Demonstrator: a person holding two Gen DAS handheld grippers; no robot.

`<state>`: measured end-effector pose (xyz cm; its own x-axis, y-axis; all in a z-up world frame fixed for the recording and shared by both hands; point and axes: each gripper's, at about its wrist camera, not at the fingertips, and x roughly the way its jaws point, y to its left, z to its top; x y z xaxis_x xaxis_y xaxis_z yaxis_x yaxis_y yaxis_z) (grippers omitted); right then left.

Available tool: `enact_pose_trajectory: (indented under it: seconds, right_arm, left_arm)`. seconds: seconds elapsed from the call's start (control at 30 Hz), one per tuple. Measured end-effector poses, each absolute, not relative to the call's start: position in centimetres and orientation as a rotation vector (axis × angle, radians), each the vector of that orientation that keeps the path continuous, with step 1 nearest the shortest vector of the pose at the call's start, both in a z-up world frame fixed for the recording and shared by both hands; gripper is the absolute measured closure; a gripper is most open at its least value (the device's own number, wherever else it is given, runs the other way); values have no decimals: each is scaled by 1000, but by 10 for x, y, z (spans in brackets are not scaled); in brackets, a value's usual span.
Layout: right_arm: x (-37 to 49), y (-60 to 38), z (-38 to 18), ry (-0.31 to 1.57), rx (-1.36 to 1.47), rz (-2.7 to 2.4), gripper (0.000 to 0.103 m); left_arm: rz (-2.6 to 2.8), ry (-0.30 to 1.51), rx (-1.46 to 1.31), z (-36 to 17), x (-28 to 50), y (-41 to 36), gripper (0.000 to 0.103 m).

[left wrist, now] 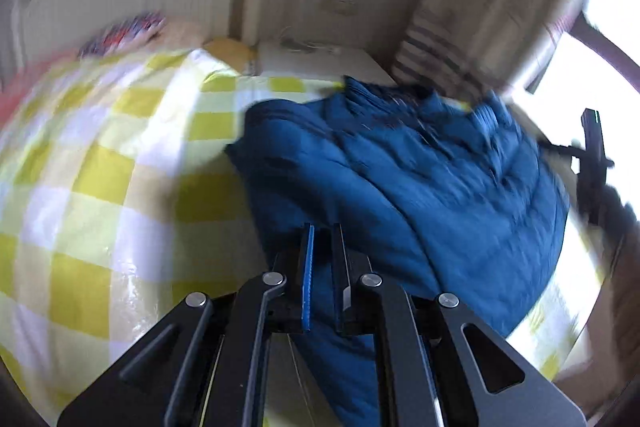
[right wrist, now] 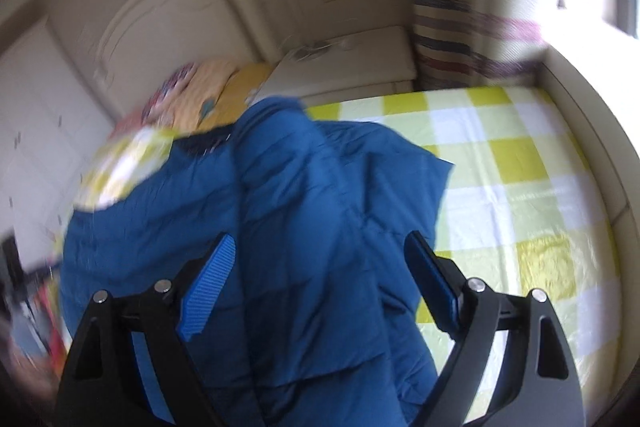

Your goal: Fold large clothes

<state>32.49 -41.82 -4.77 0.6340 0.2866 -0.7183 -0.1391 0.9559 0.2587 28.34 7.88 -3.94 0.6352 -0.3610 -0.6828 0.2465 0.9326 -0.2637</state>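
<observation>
In the left wrist view, the left gripper has its two black fingers drawn close together, with only a narrow gap between them. A fold of the dark blue quilted padded jacket seems to pass between them, so I judge that it is clenched on the jacket, though the contact itself is not sharp enough to be certain. The jacket lies in a loose heap on the bed sheet with yellow and white checks, on the right half of this view. At the far right edge a dark piece of the other tool can be seen, but it is blurred.

In the right wrist view, the right gripper is spread wide and grasps nothing; its blue ribbed pads stand apart above the jacket. Here the jacket covers the left and middle part of the sheet, with one flap already laid over the body of it.

My judgement is that the folding is only partly done. The cloth is bunched and uneven, its edges are not aligned, and no neat flat packet exists yet. Smoothing and at least one more fold seem to be left.
</observation>
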Motion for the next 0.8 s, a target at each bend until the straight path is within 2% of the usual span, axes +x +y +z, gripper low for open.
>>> enact_pose_trajectory:
  seconds: [0.13, 0.17, 0.27, 0.33, 0.37, 0.4, 0.47, 0.67, 0.77, 0.8]
  right_arm:
    - [341, -398, -49, 882, 78, 299, 17]
    - [348, -395, -53, 893, 59, 314, 17]
    - [365, -397, -71, 950, 91, 363, 17]
    - [364, -405, -79, 943, 172, 413, 23]
    - [360, -407, -82, 934, 207, 433, 35]
    - [355, -409, -85, 926, 241, 433, 39]
    - [338, -412, -93, 917, 325, 420, 41]
    - [274, -410, -105, 901, 411, 445, 39]
    - [266, -421, -86, 843, 375, 368, 32]
    - [266, -426, -77, 807, 371, 356, 27]
  left_arm:
    - [-349, 821, -236, -45, 302, 102, 92]
    - [-364, 826, -250, -47, 306, 104, 86]
    - [-397, 849, -315, -54, 315, 108, 85]
    - [-410, 869, -343, -60, 321, 109, 85]
    - [-425, 885, -341, -64, 325, 109, 85]
    - [-435, 897, -330, -65, 328, 106, 85]
    - [-435, 900, -298, -65, 334, 102, 85]
    - [-471, 910, -321, -62, 369, 114, 85]
    - [-501, 913, -344, -60, 380, 123, 85]
    - [-517, 913, -347, -60, 383, 125, 83]
